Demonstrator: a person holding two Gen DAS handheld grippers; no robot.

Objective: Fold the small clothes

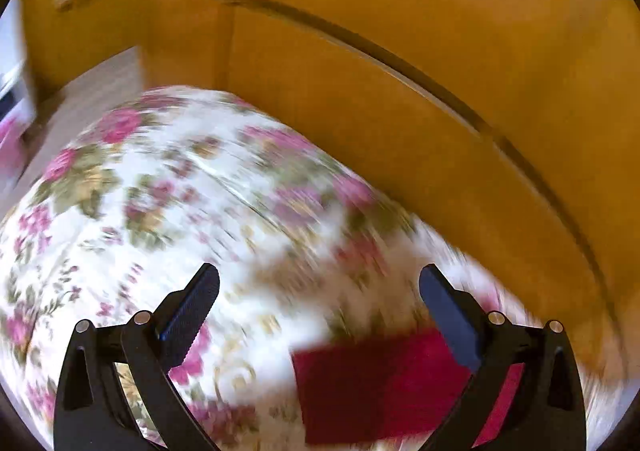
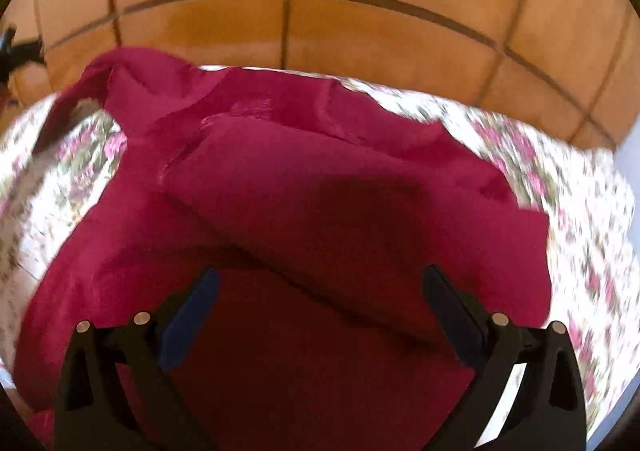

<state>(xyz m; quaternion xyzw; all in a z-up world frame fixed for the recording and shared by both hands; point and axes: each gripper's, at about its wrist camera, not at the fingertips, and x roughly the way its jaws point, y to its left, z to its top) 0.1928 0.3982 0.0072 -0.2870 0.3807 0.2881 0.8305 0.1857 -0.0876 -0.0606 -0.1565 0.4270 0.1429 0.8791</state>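
A dark red garment (image 2: 304, 187) lies crumpled and partly folded over itself on a floral bedsheet (image 2: 580, 219). My right gripper (image 2: 320, 283) hovers over the garment's near part, jaws wide apart, with nothing pinched between them. In the left wrist view only a corner of the red garment (image 1: 360, 387) shows at the bottom right, blurred. My left gripper (image 1: 320, 283) is open above the floral bedsheet (image 1: 160, 191), its right finger (image 1: 444, 307) over the red corner's edge, gripping nothing.
A wooden wardrobe front (image 1: 400, 71) with panel seams stands right behind the bed, also filling the top of the right wrist view as a wooden wardrobe front (image 2: 320, 23). A dark object (image 2: 20, 47) sticks in at the far left.
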